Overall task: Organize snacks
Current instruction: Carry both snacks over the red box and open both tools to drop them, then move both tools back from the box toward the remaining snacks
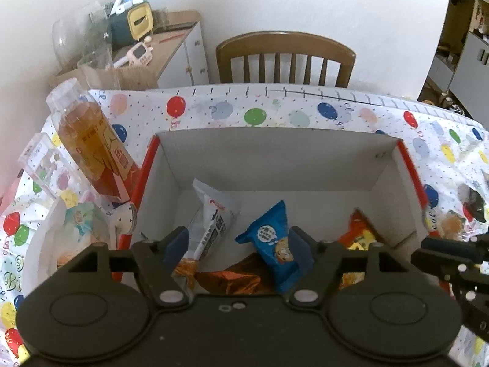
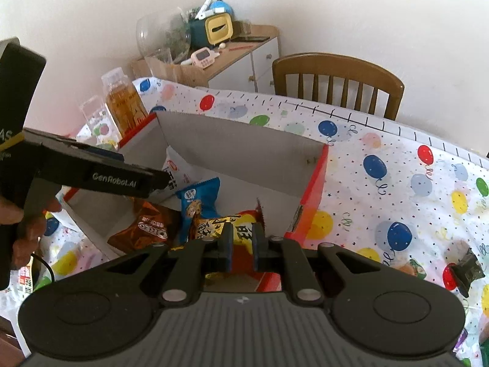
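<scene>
Left wrist view first: the left gripper (image 1: 240, 246) hangs over the open cardboard box (image 1: 275, 159) with its jaws spread wide and nothing pinched between them. Just under the fingers sit a blue cookie packet (image 1: 272, 241), a white snack packet (image 1: 214, 217) leaning on the left wall, and a brown foil Oreo packet (image 1: 235, 278) nearest the camera. A red and yellow packet (image 1: 360, 235) lies over in the right corner.

Right wrist view: the right gripper (image 2: 243, 244) has its jaws nearly shut, only a narrow slot left, and I can't see anything gripped in it. It's hovering above the red and yellow packet at the box's near side.

Further out, a bottle of amber drink (image 1: 88, 140) stands beside the box on the balloon tablecloth (image 1: 336, 113). Behind the table is a wooden chair (image 1: 284, 58).
</scene>
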Tool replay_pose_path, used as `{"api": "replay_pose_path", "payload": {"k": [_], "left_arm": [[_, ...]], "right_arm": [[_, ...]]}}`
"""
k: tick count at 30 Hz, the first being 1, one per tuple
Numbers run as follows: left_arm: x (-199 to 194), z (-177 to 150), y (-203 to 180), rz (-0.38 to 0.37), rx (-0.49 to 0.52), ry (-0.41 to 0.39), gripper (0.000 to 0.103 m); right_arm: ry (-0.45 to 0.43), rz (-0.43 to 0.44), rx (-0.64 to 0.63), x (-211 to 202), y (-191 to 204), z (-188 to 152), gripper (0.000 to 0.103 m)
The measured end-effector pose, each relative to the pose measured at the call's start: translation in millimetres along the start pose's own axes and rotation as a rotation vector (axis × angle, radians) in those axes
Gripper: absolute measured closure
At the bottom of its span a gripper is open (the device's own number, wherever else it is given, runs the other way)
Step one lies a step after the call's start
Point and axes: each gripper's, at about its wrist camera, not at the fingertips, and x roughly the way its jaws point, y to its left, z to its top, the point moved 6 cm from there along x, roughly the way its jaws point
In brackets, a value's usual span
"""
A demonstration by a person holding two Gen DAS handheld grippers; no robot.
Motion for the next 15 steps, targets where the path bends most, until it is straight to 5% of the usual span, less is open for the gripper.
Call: {"api": "replay_pose_path", "payload": {"k": [10,15], "left_arm": [[-38.1,-1.6,-21.2,-0.043,0.018,-0.071,0.024],[-59.1,-2.3,-38.6,-0.057,0.042,-0.117,0.02]], "right_arm": [[-0.068,0.04,0.027,-44.0,-9.5,-3.9,0.085],[-0.106,0.012,0.064,-68.8,-26.2,-10.2,0.062]]}}
